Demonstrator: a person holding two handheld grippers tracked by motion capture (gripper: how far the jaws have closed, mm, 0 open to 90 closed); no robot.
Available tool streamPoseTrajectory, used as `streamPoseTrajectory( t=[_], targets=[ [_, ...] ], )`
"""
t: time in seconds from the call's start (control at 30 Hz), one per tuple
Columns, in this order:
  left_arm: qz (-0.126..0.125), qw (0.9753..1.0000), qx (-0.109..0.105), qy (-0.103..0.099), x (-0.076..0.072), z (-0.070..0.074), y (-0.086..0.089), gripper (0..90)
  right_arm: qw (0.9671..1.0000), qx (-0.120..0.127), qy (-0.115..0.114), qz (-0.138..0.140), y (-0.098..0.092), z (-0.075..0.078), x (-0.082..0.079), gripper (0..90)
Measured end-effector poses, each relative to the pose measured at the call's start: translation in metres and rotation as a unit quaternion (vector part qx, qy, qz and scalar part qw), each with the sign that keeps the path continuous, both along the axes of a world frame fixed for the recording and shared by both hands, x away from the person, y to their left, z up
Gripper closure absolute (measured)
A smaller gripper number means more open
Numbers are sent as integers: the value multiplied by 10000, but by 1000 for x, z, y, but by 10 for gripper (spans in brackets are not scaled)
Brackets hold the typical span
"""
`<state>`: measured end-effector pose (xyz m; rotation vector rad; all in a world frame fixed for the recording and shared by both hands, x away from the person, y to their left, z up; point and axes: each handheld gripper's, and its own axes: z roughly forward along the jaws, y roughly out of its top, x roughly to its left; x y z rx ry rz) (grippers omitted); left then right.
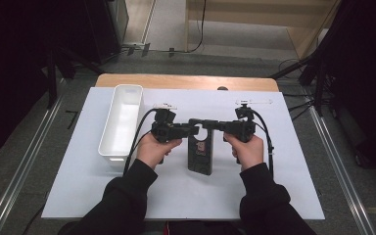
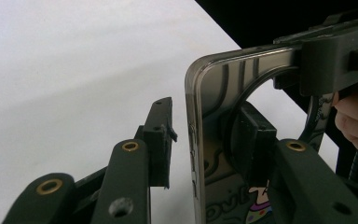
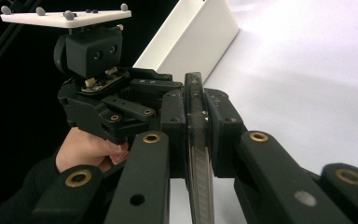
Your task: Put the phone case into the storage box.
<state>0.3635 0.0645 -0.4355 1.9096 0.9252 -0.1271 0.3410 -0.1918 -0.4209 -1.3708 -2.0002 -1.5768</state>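
Note:
A dark, partly see-through phone case [image 1: 199,155] with a round cut-out and a cartoon print is held over the white sheet between both grippers. My right gripper [image 1: 214,124] is shut on its upper end; in the right gripper view both pads [image 3: 175,116] press the thin edge of the case [image 3: 200,186]. My left gripper [image 1: 192,129] straddles the other side of the case [image 2: 214,88]. Its jaws stand apart: the left pad [image 2: 161,140] is clear of the edge, and the other pad sits behind the clear wall. The right gripper [image 2: 335,51] shows clamped at the top right there.
A long white empty bin [image 1: 122,122] stands at the left of the white sheet [image 1: 274,186], which covers a wooden table [image 1: 186,81]. Dark stands and cables flank the table. The left gripper's body [image 3: 102,107] sits close in front of the right gripper.

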Motion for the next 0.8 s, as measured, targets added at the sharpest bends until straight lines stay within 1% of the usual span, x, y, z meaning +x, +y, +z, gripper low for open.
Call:
streamPoseTrajectory(
  t=[0.13, 0.23, 0.33, 0.4, 0.8],
  targets=[
    [-34, 10000, -49, 19, 0, 0, 0, 681, 10000, 1, 8, -18, 0, 0, 0, 771],
    [-43, 10000, -41, -1, -1, 0, -1, 690, 10000, 6, 0, -30, 0, 0, 0, 771],
    [-45, 10000, -35, 73, 0, 0, -1, 695, 10000, 6, 3, -32, 0, -1, 0, 771],
    [-26, 10000, -24, 35, -1, 0, -1, 700, 10000, 27, 21, -24, 0, -1, 0, 771],
    [-16, 10000, -7, 44, -1, 2, 0, 711, 10000, 74, 13, -8, 0, -2, 1, 768]
  ],
)
